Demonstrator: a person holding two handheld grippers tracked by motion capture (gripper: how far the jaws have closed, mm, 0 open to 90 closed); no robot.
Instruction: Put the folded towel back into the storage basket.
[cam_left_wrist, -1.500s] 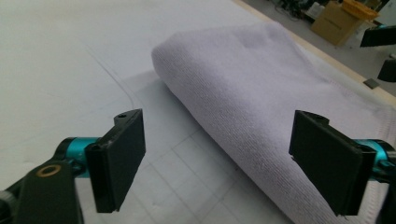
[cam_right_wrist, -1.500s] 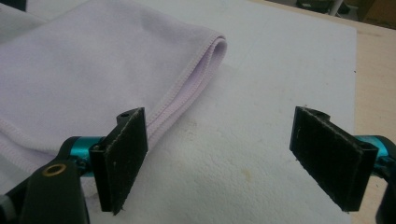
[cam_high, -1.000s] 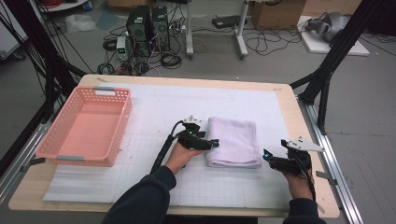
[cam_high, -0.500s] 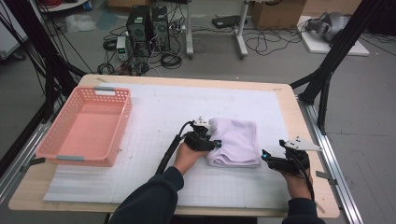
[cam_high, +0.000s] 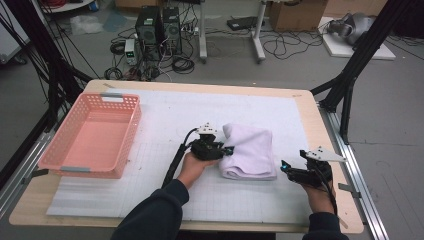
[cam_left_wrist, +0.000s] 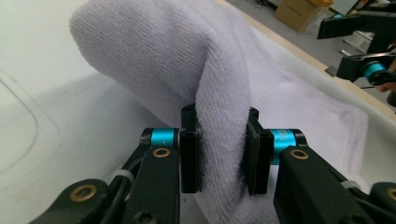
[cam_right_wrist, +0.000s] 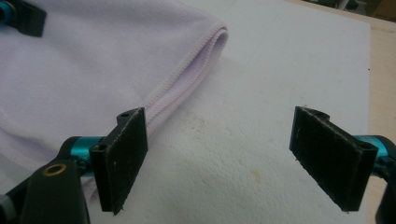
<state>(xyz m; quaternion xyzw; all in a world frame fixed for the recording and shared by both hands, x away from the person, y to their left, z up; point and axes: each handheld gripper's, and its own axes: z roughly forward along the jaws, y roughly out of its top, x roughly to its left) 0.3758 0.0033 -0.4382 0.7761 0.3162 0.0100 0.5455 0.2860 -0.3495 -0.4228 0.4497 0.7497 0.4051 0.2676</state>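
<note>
A folded pale lilac towel (cam_high: 252, 152) lies on the white mat, right of centre. My left gripper (cam_high: 229, 150) is at the towel's left edge, where its jaws have just been closing. In the left gripper view a raised fold of the towel (cam_left_wrist: 154, 60) is pinched between the pads of the left gripper (cam_left_wrist: 223, 154), which press into the cloth. My right gripper (cam_high: 285, 167) rests low just off the towel's right side. In its own view the right gripper (cam_right_wrist: 219, 158) stands open over bare mat, with the towel's hemmed edge (cam_right_wrist: 187, 79) just left of its left pad.
A pink plastic basket (cam_high: 127, 130) sits at the table's left side. The white gridded mat (cam_high: 170, 115) covers most of the wooden tabletop. Beyond the far table edge are computer boxes and cables on the floor (cam_high: 160, 30).
My left gripper has moved right onto the towel's left edge and closed on it, lifting that edge into a bunched fold. The right gripper has stayed put.
</note>
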